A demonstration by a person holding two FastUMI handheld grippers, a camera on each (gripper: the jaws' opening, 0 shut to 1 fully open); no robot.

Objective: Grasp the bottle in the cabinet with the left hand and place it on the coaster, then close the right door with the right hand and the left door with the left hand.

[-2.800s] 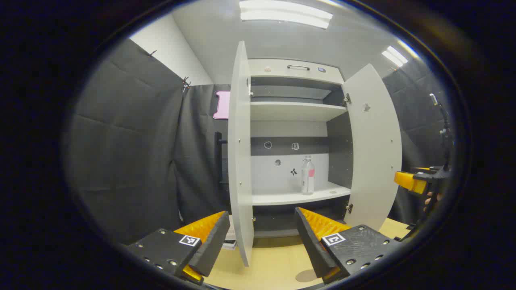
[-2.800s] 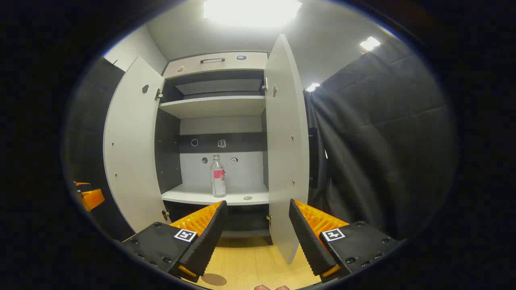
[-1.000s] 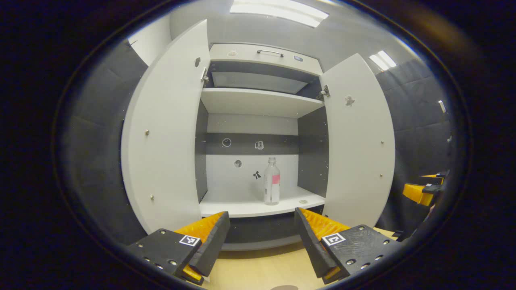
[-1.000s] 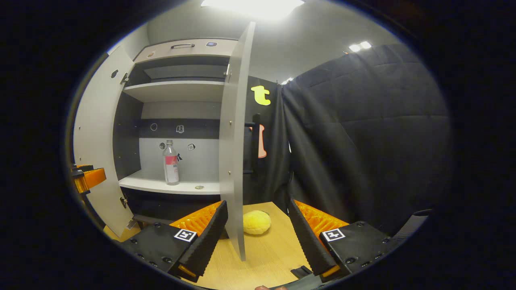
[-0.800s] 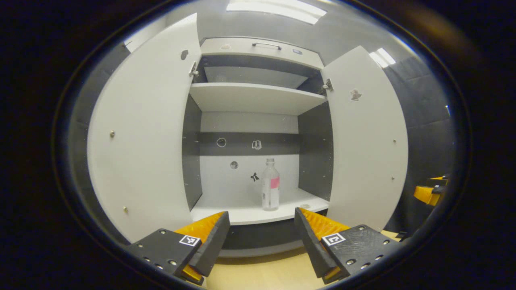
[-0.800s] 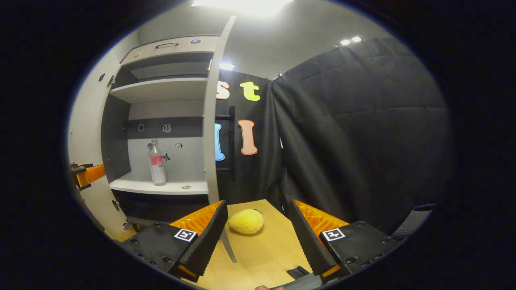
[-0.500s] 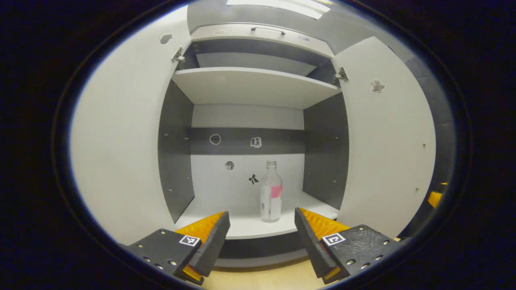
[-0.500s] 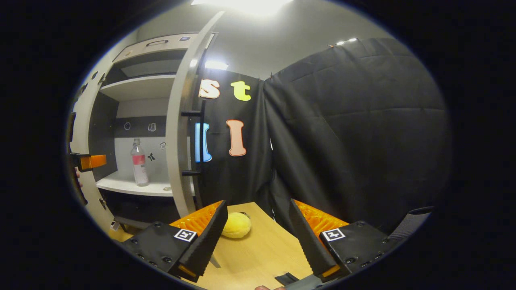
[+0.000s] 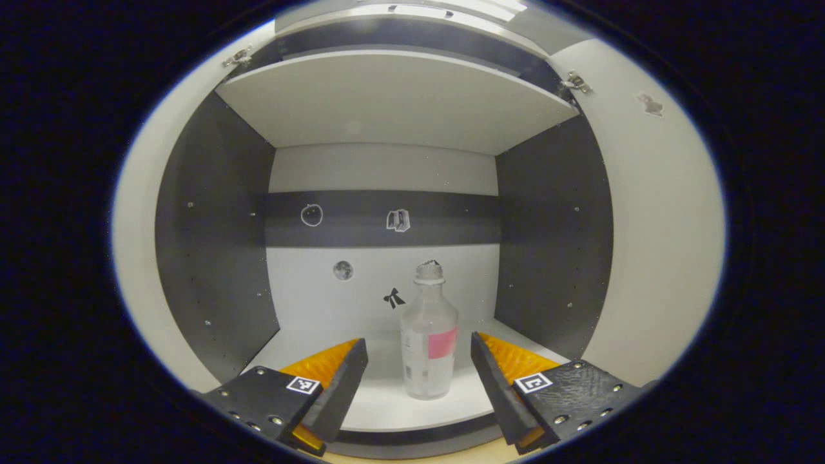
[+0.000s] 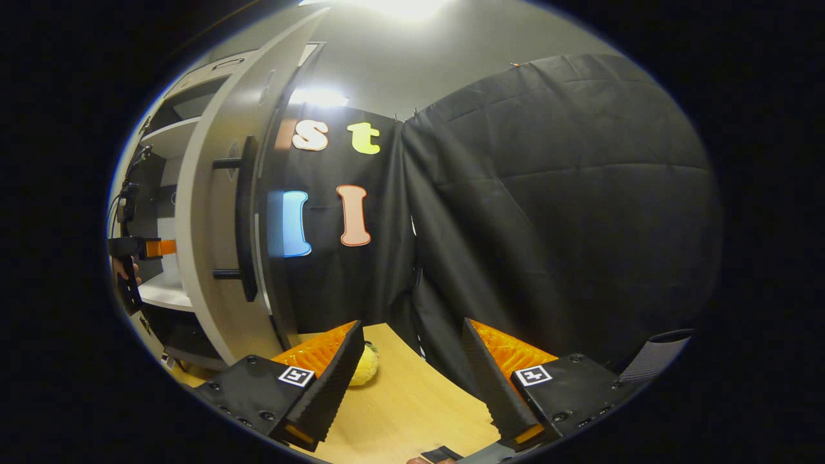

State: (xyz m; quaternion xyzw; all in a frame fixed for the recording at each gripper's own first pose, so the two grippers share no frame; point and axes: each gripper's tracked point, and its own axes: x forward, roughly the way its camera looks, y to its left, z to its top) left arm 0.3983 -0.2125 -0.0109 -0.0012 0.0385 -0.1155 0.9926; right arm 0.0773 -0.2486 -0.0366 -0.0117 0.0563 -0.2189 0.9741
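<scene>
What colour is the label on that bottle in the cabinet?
Pink, on a clear bottle; it shows best in the left gripper view.

Clear plastic bottle (image 9: 428,341), pink label patch, pale cap, upright on cabinet's (image 9: 219,245) white lower shelf, lower centre of left gripper view. Right door (image 10: 216,212) open, dark bar handle, left part of right gripper view.

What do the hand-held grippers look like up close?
The left hand-held gripper and the right hand-held gripper look alike. Each has two wedge-shaped fingers with ribbed inner faces, set on flat black blocks dotted with small screws. Each block carries a little square black-and-white tag. Farther off in the right gripper view, the left one has a black handle.
</scene>
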